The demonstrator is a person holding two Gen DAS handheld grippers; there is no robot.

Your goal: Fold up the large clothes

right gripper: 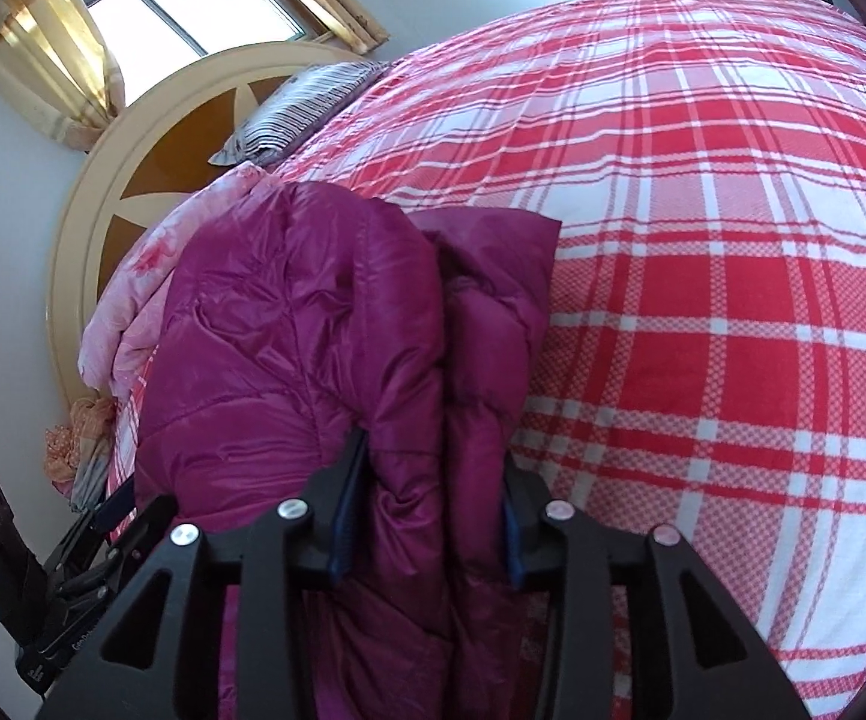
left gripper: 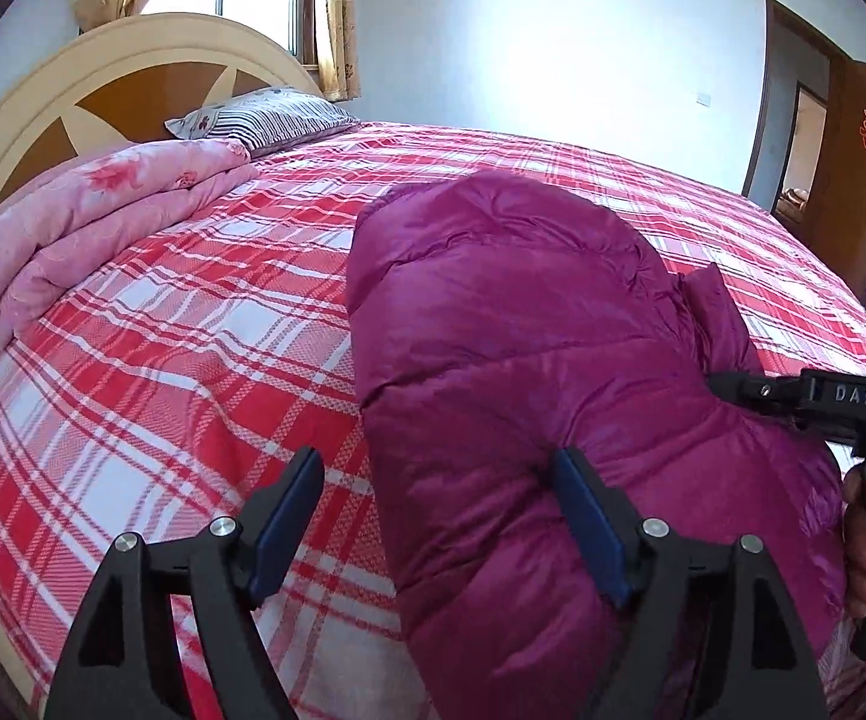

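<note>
Down jacket [left gripper: 523, 330] bunched on plaid bedsheet [left gripper: 162, 360]; your right gripper [right gripper: 426, 516] pinches thick layers, left gripper [left gripper: 439, 516] spread (straddling edge). Clamp both layers before lifting.

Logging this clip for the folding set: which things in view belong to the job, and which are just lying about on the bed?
In the job:
- magenta down jacket, bunched on the bed
- right gripper, fingers closed on a fold of it
- left gripper, fingers apart, one against the jacket

Just lying about:
- folded pink quilt
- striped pillow
- plaid bedsheet
</note>
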